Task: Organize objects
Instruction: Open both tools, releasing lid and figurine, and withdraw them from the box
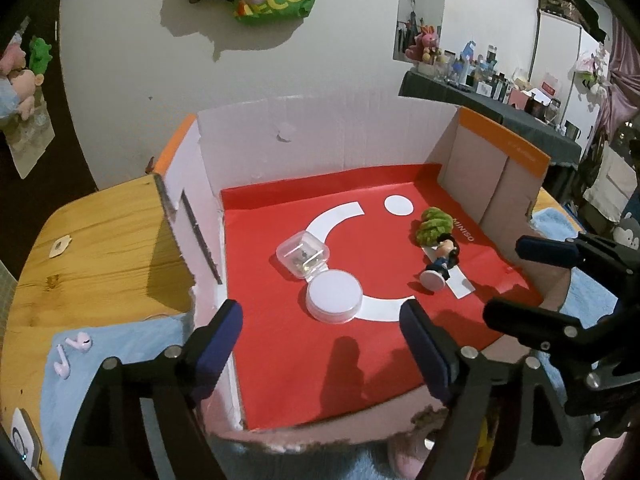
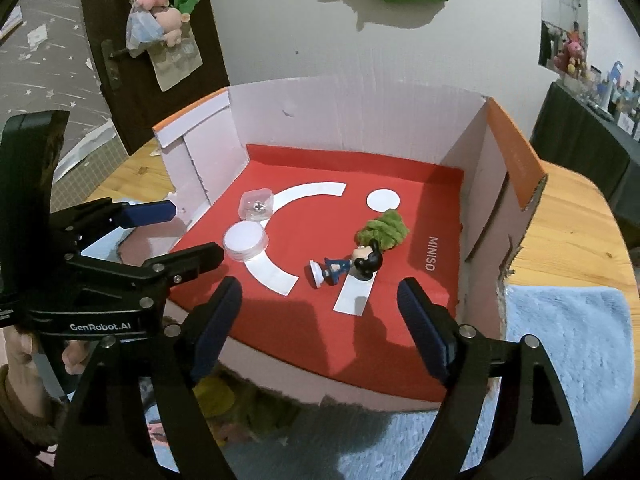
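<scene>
Lying toppled in the box [image 2: 472,184], figurine [image 2: 348,266] just beyond right gripper [image 2: 320,314], both grippers' jaws apart, empty.

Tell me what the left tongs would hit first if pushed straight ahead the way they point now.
Probably the round white container: it lies just ahead between the open fingers of the left tongs, on the red liner of the cardboard box. Depth is unclear, so they might touch the liner first.

Lived-in home room: plush toys [image 2: 154,8] hanging on a door, cluttered side table [image 1: 480,92], wooden table [image 1: 100,240], fluffy blue mat [image 2: 568,340].
</scene>
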Demonstrator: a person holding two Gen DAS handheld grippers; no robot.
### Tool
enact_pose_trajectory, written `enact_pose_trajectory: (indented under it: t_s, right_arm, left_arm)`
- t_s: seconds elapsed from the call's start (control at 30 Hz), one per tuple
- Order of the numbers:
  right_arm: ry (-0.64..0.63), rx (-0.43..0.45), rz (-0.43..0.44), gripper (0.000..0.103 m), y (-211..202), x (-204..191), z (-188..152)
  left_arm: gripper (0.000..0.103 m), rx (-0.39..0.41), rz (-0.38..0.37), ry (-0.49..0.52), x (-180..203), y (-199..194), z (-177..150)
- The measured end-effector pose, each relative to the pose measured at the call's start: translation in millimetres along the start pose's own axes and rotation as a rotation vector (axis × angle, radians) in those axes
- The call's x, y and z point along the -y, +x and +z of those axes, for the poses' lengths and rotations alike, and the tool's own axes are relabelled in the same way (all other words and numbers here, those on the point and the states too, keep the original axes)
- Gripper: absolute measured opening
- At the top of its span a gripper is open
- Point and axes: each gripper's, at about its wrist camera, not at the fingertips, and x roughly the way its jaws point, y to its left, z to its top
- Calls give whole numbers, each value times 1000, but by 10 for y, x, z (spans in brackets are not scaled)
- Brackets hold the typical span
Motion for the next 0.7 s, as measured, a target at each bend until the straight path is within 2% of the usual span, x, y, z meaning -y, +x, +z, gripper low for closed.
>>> enact_pose_trajectory:
  t_s: [0.03, 0.17, 0.23, 0.33, 0.47, 0.57, 0.7]
  right_arm:
    - [0, 5, 1, 85, -21, -7, -8]
    - [6, 21, 3, 86, -101, -19, -37]
    - [12, 30, 3, 95, -146, -21, -55]
    - [10, 47, 0, 95, -221, -39, -87]
    - [11, 68, -5, 95, -322, -58, -123]
    - [14, 74, -1, 96, -370, -67, -143]
    - [13, 84, -5, 98, -431, -91, -181]
  left_arm:
    - [88, 5, 3, 1, -1, -19, -10]
    - [90, 26, 22, 2, -8, -113, -52]
    - [91, 31, 22, 0, -11, -153, -71]
    - [96, 44, 23, -6, -11, -226, -101]
    - [97, 63, 29, 3, 14, -332, -135]
    - [102, 77, 41, 17, 46, -407, -163]
    - [103, 92, 50, 29, 76, -495, -207]
